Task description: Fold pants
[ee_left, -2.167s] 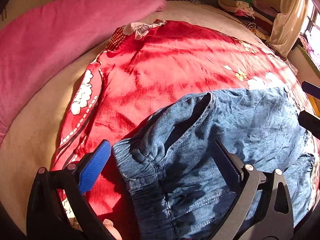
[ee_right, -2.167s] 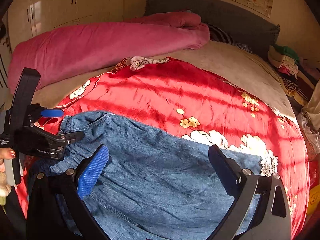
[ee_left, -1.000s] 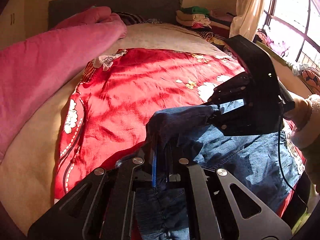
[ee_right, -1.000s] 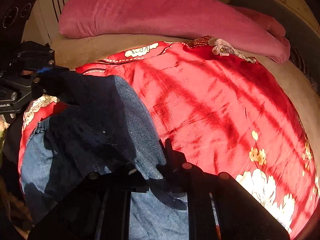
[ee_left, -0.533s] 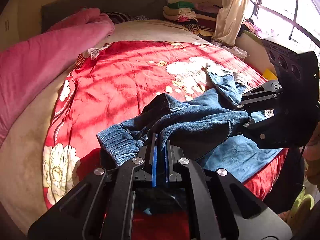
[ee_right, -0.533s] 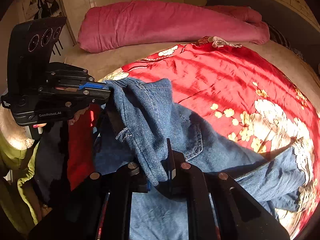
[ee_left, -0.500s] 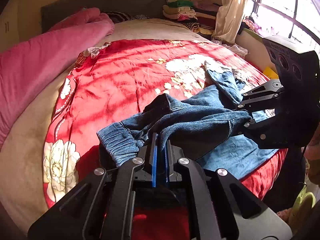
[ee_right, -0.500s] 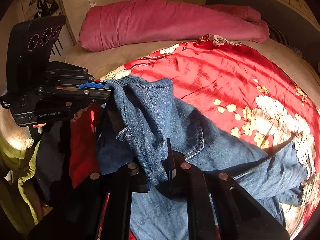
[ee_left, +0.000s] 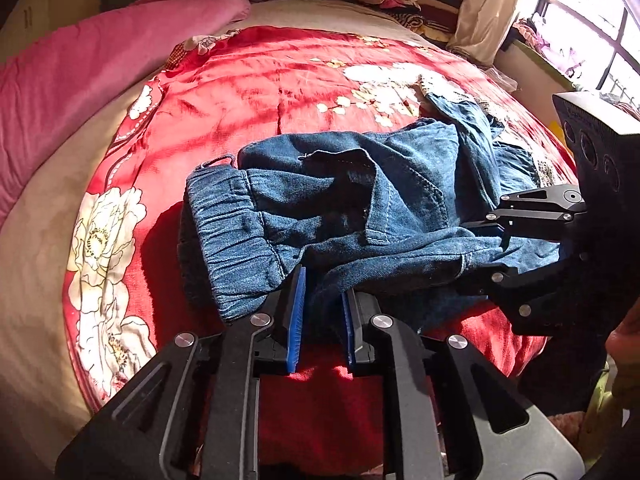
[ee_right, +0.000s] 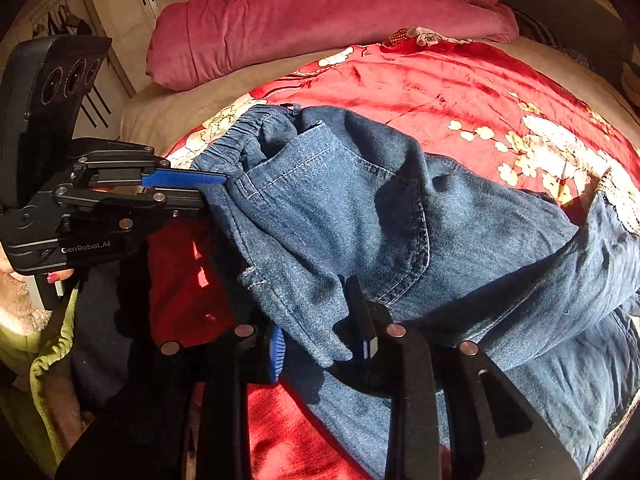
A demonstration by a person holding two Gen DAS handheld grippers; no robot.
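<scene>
- Denim pants [ee_left: 360,208] lie bunched on the red floral bedspread [ee_left: 248,92], near the bed's front edge; elastic waistband [ee_left: 232,240] turned toward the left side, legs trailing off toward the window side.
- Left gripper [ee_left: 320,320]: blue pads a little apart, a fold of denim by the waistband sitting between them. The cloth bears on the left pad; whether the right pad touches it, I cannot tell — looks like a loosened hold, not a firm pinch.
- Right gripper [ee_right: 324,344]: fingers also somewhat parted, with a hem-edged flap of denim draped down between them. From the left wrist view, the same gripper [ee_left: 484,248] has its fingers above and below a ridge of cloth, but real clamping is not visible.
- Step in hand, as I judge it: the first fold — one half of the pants laid over the other, the doubled layer resting on the spread, both grips easing.
- The fold is rough: seat and pocket area rumpled, upper layer humped, leg ends skewed and overlapping loosely.
- Next move calls for: freeing both sets of fingers without dragging the top layer, then flattening or squaring the legs before any second fold across the length.
- Pink quilt [ee_right: 320,28] lies along the far side, well apart from the work.
</scene>
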